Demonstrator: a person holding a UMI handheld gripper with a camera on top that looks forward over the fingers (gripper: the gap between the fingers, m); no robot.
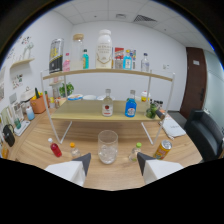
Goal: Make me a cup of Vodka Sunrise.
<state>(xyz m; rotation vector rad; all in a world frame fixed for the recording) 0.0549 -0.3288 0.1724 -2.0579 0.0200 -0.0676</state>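
Claw (113, 162) spread wide, empty, with the glass (107, 146) upright just ahead of the gap.

The glass stands on the surface (35, 147), mouth up, long axis vertical, clear of both fingers. Left of the glass lies a red bottle (55, 148); right of it, a tilted can (162, 148). Behind the glass is a shelf (85, 111), where a clear bottle (107, 103) and a blue bottle (130, 105) stand upright.
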